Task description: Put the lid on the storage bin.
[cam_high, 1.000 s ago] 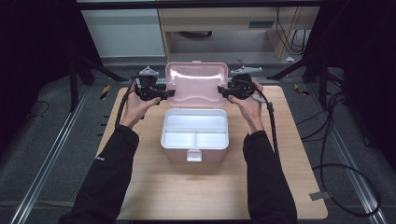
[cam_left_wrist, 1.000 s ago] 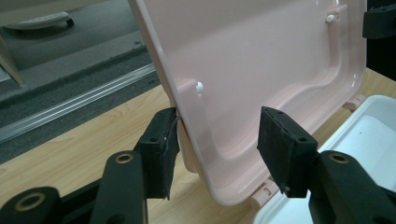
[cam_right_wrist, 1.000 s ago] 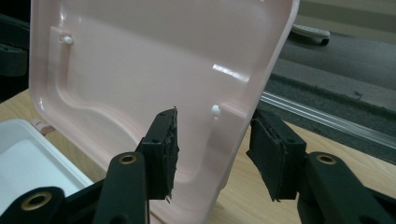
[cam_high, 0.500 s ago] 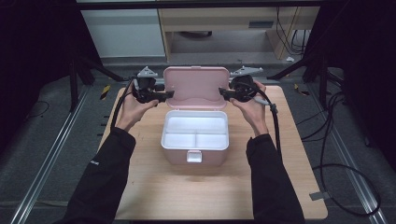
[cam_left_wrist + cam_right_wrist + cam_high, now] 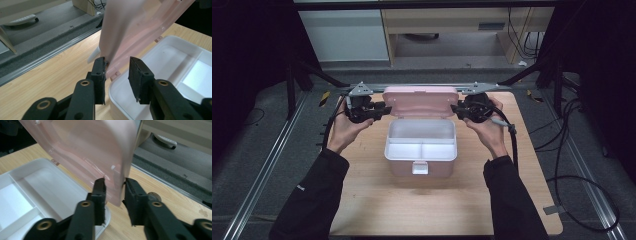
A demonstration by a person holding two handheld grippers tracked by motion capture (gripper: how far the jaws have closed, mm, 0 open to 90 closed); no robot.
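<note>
I have both forearms, in dark sleeves, reaching up from the near edge of the wooden tabletop toward its far edge. My left hand [image 5: 343,131] holds the left black two-jaw gripper [image 5: 117,72] level, jaws pointing inward; they have just been closing, with one pad touching and the other apart. My right hand [image 5: 486,129] mirrors it, and the right black two-jaw gripper [image 5: 115,191] has just been closing, pads pressing.

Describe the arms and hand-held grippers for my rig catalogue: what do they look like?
The left hand-held gripper and right hand-held gripper are black, each topped by a grey three-cornered plate. Their two jaws are flat black bars with brass-coloured rivet rings and ribbed pads. A black cable trails from the right one. The person wears long black sleeves.
</note>
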